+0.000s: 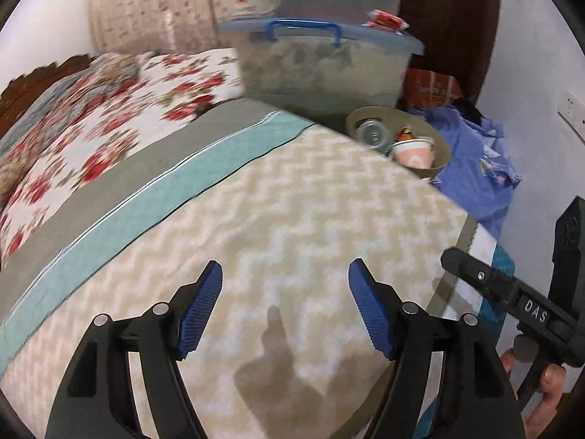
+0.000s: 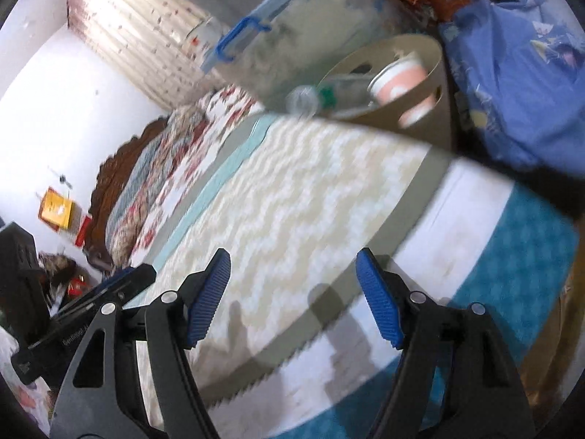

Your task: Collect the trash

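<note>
A beige trash bin (image 1: 440,155) stands beside the bed's far edge, holding a clear plastic bottle (image 1: 373,135) and a pink paper cup (image 1: 413,153). The right wrist view shows the same bin (image 2: 437,124), bottle (image 2: 314,97) and cup (image 2: 400,80), blurred. My left gripper (image 1: 285,307) hangs open over the beige zigzag blanket (image 1: 292,201) with nothing between its blue pads. My right gripper (image 2: 292,300) is open too, above the blanket's near edge, and is empty. Each gripper's black body shows at the side of the other's view.
A clear storage box (image 1: 321,69) with blue handles stands behind the bin, a bowl (image 1: 254,0) and a red packet (image 1: 387,20) on its lid. Blue cloth (image 1: 471,161) lies right of the bin. A floral quilt (image 1: 109,128) covers the bed's left side. A hand (image 1: 548,391) holds the right gripper.
</note>
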Demonstrator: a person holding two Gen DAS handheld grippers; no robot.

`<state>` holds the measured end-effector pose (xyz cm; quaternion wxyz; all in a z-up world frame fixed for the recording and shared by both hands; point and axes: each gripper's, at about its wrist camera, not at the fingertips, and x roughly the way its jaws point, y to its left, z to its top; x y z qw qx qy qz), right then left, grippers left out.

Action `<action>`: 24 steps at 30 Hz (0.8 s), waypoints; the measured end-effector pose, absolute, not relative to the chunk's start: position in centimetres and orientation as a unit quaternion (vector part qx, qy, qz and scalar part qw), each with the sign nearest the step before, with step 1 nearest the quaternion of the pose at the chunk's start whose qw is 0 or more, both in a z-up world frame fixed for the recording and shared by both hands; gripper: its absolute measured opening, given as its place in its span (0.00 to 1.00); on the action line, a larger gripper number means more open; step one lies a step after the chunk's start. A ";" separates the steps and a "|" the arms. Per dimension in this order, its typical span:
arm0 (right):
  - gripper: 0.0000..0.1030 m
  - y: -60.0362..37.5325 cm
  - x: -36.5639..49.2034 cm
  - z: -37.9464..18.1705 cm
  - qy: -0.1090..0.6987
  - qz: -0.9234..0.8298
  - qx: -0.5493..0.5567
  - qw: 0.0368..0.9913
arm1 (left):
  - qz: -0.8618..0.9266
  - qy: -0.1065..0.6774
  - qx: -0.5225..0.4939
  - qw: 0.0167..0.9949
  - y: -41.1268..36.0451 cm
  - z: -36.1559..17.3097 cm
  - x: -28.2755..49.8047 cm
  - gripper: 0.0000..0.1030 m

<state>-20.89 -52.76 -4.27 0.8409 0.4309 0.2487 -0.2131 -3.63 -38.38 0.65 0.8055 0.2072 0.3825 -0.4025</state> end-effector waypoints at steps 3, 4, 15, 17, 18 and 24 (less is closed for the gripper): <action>0.70 -50.0 -20.3 -4.0 0.269 -0.202 0.424 0.841 | -0.379 0.375 0.195 0.823 -34.6 1.4 -3.7 0.73; 0.70 -48.9 -20.1 -3.7 0.277 -0.199 0.416 0.843 | -0.373 0.370 0.192 0.829 -33.3 1.7 -3.7 0.74; 0.87 -39.8 -18.7 0.7 0.290 -0.205 0.343 0.870 | -0.311 0.342 0.177 0.869 -23.3 4.2 -3.9 0.92; 0.89 -38.3 -18.7 1.4 0.288 -0.211 0.327 0.875 | -0.306 0.341 0.173 0.872 -22.1 4.3 -3.8 0.92; 0.89 -37.9 -18.7 1.8 0.288 -0.213 0.322 0.876 | -0.308 0.342 0.170 0.871 -21.7 4.3 -3.7 0.92; 0.92 -35.6 -18.6 2.8 0.287 -0.230 0.309 0.877 | -0.303 0.342 0.163 0.874 -19.9 4.5 -3.3 0.92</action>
